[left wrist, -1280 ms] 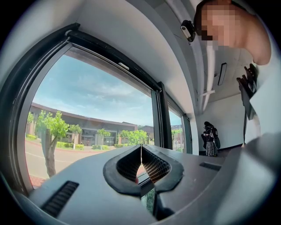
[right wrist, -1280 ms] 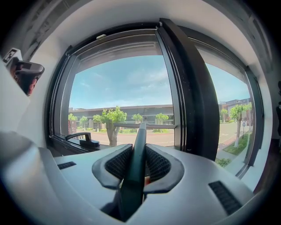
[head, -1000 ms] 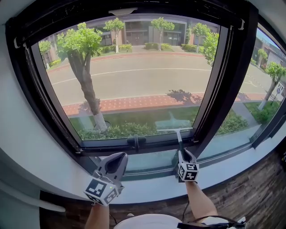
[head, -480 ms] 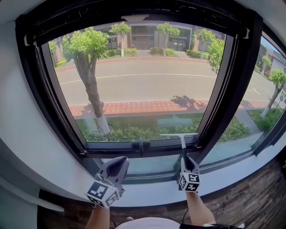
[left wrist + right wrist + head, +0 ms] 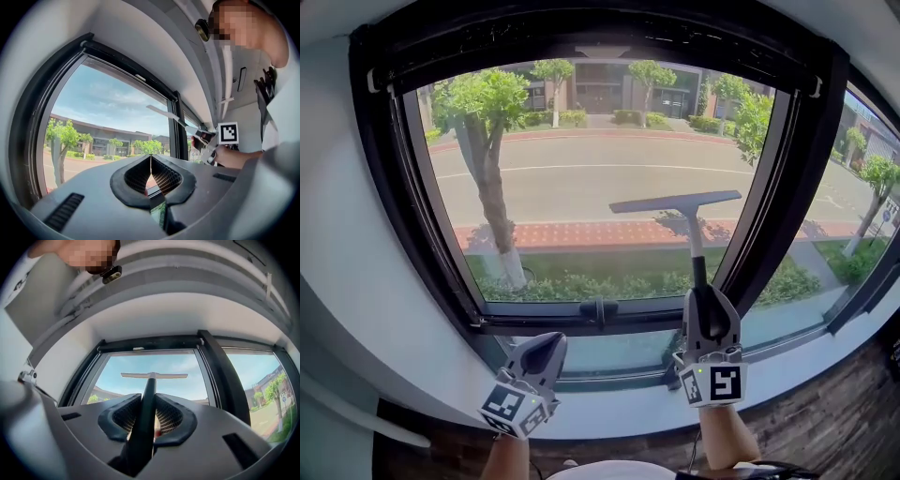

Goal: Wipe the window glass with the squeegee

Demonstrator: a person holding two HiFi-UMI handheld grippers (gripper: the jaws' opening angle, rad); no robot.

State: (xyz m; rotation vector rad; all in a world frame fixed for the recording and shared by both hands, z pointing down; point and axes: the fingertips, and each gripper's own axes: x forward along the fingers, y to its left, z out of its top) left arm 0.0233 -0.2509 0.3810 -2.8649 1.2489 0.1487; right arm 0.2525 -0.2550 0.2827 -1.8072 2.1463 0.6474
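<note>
My right gripper (image 5: 702,302) is shut on the dark handle of the squeegee (image 5: 692,234), which stands upright. Its T-shaped blade (image 5: 675,202) lies across the middle right of the window glass (image 5: 581,187); whether it touches the pane I cannot tell. In the right gripper view the squeegee (image 5: 153,376) runs up between the jaws, blade against the sky. My left gripper (image 5: 542,349) hangs low by the sill, shut, with nothing between its jaws. The left gripper view shows the squeegee (image 5: 171,116) and right gripper (image 5: 206,138) to the right.
A black frame surrounds the glass, with a thick post (image 5: 787,178) on the right and a handle (image 5: 598,310) on the lower rail. A second pane (image 5: 862,187) lies beyond the post. A grey sill (image 5: 609,403) runs below. Wood flooring (image 5: 844,412) shows at lower right.
My right gripper has lifted the squeegee from the lower edge of the glass up to the middle of the pane. The left gripper has barely moved.
</note>
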